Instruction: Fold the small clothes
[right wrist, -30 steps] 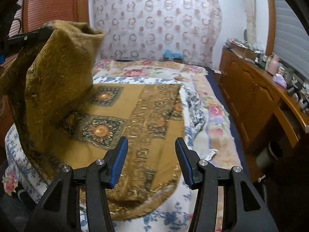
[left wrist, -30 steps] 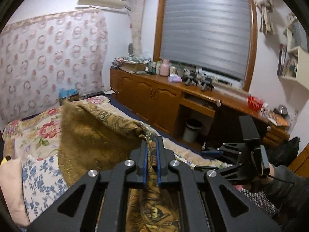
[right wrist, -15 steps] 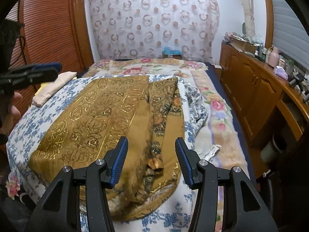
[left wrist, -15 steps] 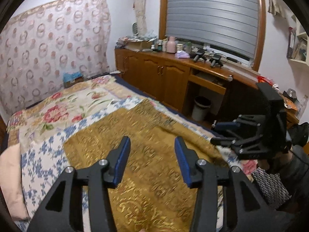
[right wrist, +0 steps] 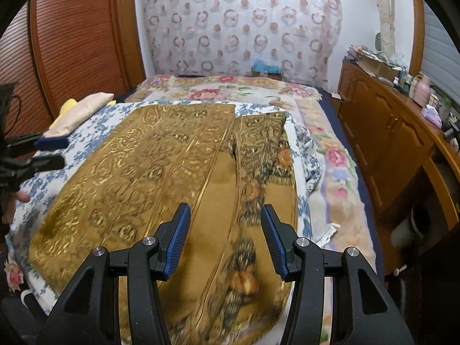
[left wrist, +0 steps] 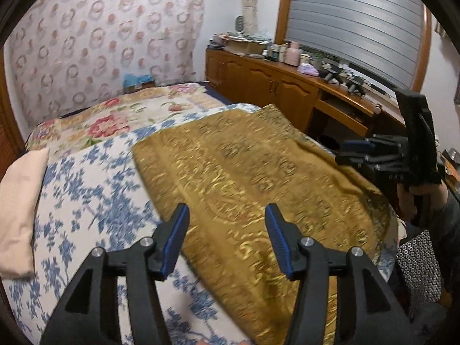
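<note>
Gold cloth [right wrist: 149, 178] folded flat on bed [right wrist: 330, 155]; left tongs [left wrist: 227, 237], right tongs [right wrist: 224, 237] apart, above near edge.

Wooden cabinets [right wrist: 385, 141], grey window blind [left wrist: 356, 26], peach pillow [left wrist: 17, 201] on floral bedspread [left wrist: 86, 189].

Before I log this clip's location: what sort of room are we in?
Most likely a home bedroom. A bed with floral covers holds the gold cloth, a pillow lies by its edge, and a wooden cabinet crowded with household items runs beneath a shuttered window.
</note>
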`<act>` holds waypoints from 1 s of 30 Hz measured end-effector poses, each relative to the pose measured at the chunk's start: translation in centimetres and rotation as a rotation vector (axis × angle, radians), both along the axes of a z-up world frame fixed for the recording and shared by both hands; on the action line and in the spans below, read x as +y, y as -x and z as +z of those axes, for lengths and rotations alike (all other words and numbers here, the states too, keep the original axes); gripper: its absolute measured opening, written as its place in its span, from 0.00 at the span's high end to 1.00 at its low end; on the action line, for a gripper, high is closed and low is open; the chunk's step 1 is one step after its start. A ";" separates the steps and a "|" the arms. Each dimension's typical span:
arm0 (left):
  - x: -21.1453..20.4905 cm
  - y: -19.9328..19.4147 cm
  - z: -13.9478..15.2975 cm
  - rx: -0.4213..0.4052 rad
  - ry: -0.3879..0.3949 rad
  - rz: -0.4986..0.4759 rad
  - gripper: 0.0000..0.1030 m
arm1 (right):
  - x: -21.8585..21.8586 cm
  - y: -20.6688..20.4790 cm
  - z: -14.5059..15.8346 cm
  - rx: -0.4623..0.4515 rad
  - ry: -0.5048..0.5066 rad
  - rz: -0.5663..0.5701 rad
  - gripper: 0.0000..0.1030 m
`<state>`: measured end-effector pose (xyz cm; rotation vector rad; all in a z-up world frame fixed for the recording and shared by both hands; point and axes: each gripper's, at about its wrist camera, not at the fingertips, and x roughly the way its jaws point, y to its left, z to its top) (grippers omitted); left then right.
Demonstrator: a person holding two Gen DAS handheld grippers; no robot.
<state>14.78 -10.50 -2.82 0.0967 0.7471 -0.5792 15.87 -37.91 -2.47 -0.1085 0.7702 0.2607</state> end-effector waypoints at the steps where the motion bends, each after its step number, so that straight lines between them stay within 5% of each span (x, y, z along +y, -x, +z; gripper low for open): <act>1: 0.2 0.0 -0.2 0.003 -0.001 0.007 0.48 | 0.0 -0.7 0.0 0.001 0.004 0.001 0.50; 14: 2.2 -0.8 -2.6 0.049 -0.023 0.077 0.47 | 0.9 -9.4 -0.1 0.041 -0.034 0.000 0.52; 30: 2.6 -2.4 -5.7 0.124 -0.058 0.109 0.44 | 2.7 -12.5 -3.6 0.173 -0.046 0.047 0.52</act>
